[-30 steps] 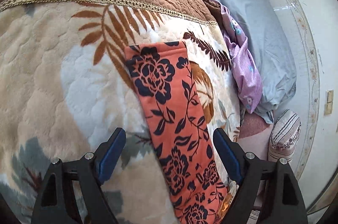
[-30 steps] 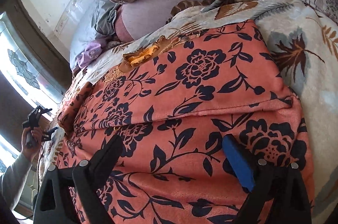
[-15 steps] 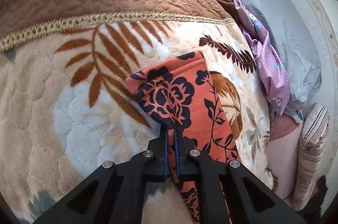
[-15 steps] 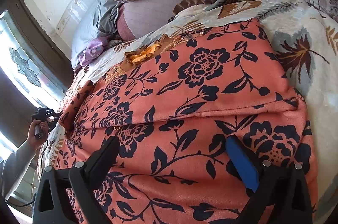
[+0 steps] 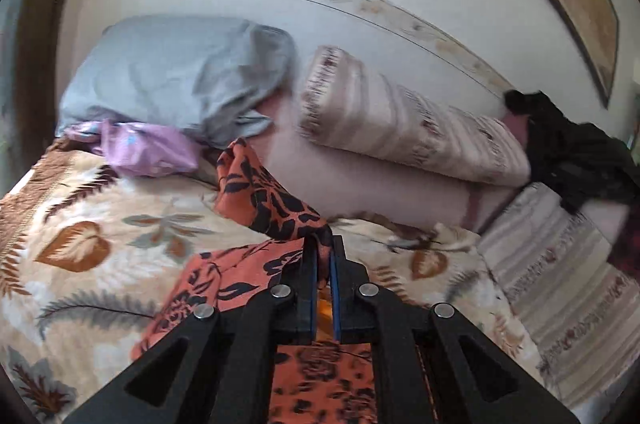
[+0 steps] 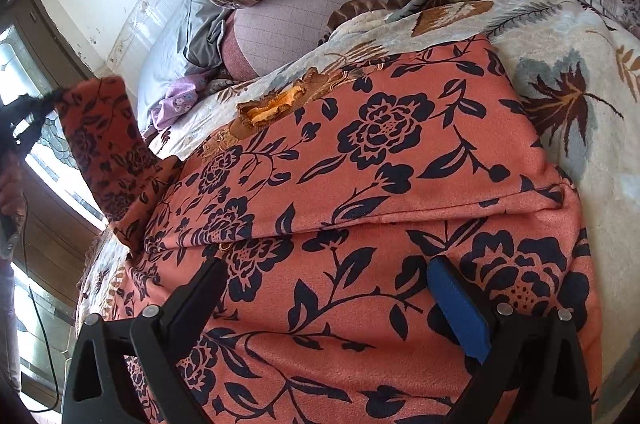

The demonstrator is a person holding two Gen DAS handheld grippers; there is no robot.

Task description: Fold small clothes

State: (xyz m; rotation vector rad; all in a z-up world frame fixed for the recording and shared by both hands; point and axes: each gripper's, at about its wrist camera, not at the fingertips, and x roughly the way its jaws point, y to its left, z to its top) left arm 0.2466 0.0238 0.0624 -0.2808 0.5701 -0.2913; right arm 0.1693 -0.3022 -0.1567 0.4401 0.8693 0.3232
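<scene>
One fold is showing across the garment [image 6: 400, 160] filling the centre of the right view on the blanket [image 6: 576, 72]; more folds are probably remaining. The left gripper [image 5: 323, 256], fingers pinched tight on one end, is holding it raised at the left edge of the right view. The right gripper [image 6: 332, 288] is hovering wide open, gripping nothing, over the lower middle.

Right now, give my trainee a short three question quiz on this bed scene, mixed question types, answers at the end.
1. True or false: the left claw is shut on the orange floral garment.
2. Which claw is open? A left, B right.
3. Fill in: the lifted end of the garment hangs ___ the leaf-print blanket.

Key: 1 true. 2 B, the right claw hovers open over the garment. 3 above.
</scene>
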